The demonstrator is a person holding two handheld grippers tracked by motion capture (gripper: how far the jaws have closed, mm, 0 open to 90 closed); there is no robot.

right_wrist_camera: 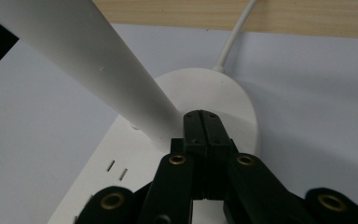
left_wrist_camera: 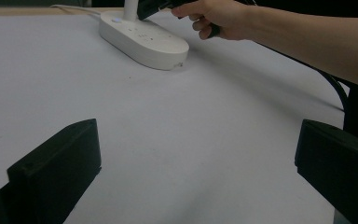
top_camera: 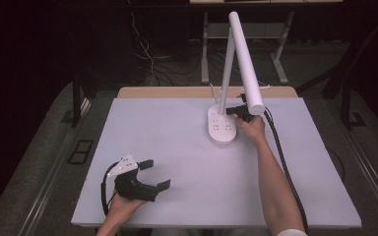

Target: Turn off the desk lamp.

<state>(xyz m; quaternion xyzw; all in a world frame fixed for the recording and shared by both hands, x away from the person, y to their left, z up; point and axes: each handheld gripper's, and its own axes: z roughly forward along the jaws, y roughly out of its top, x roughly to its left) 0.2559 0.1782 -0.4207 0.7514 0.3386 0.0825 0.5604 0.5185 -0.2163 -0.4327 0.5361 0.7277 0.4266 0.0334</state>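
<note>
Pressing toward the lamp base [right_wrist_camera: 205, 93], my right tool [right_wrist_camera: 201, 122] has its jaws drawn fully together with nothing between them, the joined tips sitting right at the foot of the lamp's white stem [right_wrist_camera: 88, 65], over the rear part of the base. From above, that right tool [top_camera: 239, 112] sits at the far right part of the desk [top_camera: 177, 147], close to the far edge, with my right hand [top_camera: 252, 129] just behind it and the tilted lamp head [top_camera: 246, 64] hanging over it. I cannot tell whether the tips actually touch the base or hover a hair above it.

My left tool [top_camera: 153, 174] rests idle near the near left corner of the desk, jaws spread wide and empty; from its own camera the lamp base [left_wrist_camera: 142, 39] lies well apart, across bare desk.

Judging by the closed tips aimed at the base, I take this as the poke at a button or switch there. The reach is done; the press itself, and any sign of the lamp lighting, is left. The lamp head shows no glow that I can make out.
</note>
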